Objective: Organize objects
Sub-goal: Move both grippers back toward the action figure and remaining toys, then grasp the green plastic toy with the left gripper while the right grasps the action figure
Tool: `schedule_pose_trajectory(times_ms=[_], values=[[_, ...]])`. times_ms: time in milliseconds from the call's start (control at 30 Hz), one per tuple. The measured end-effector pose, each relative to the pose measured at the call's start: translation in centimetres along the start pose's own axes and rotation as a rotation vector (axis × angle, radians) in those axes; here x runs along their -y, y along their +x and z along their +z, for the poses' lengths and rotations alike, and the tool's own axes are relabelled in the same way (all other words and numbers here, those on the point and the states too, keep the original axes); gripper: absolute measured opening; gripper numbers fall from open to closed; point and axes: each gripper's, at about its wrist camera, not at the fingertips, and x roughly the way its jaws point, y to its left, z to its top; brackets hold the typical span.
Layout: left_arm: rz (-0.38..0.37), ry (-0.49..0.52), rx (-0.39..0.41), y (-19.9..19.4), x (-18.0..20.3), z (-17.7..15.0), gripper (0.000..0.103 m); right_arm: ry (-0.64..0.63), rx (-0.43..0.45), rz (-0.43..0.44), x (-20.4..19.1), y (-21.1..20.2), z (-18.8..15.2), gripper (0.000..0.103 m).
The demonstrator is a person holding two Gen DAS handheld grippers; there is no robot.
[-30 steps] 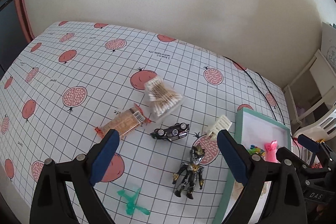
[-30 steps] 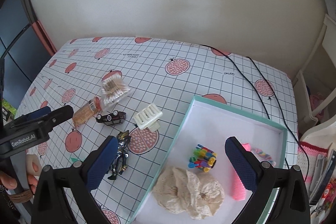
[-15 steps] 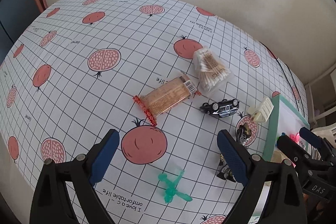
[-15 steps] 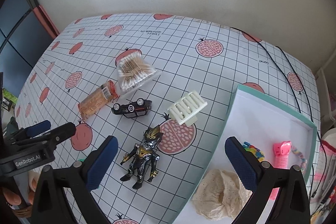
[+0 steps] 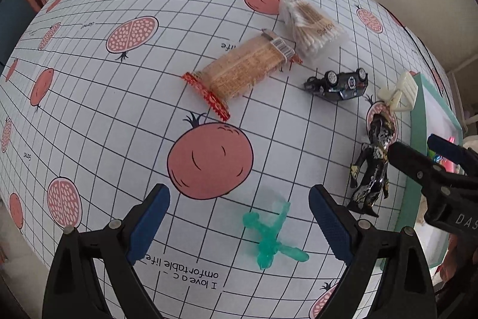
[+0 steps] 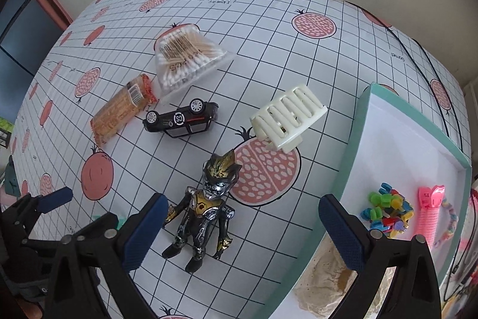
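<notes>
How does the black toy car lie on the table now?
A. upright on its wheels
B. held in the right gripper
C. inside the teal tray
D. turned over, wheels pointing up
D. The black toy car rests on its roof on the tablecloth, wheels up.

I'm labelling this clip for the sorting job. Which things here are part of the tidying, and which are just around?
Part of the job:
green figure
armoured figure
toy car
hair claw
cotton swabs
cracker pack
tray
left gripper and right gripper, both open

Just around:
cable
tablecloth
</notes>
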Motion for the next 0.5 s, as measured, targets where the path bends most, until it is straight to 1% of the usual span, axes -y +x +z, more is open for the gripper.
schedule_pose_trajectory(times_ms=[233, 433, 500], values=[[-0.026, 0.000, -0.080, 1.9, 0.4, -1.1, 0.094, 0.000, -0.030, -0.017, -0.5, 1.2, 0.0, 0.101], [0.020, 0.041, -0.076, 2.1, 1.2, -1.7, 0.094, -0.025, -0.065, -0.049, -1.5, 2.4, -0.3, 0.101], [0.030, 0.055, -0.072, 2.0, 1.5, -1.8, 0.090, -0.038, -0.072, -0.063, -1.9, 2.7, -0.4, 0.101]])
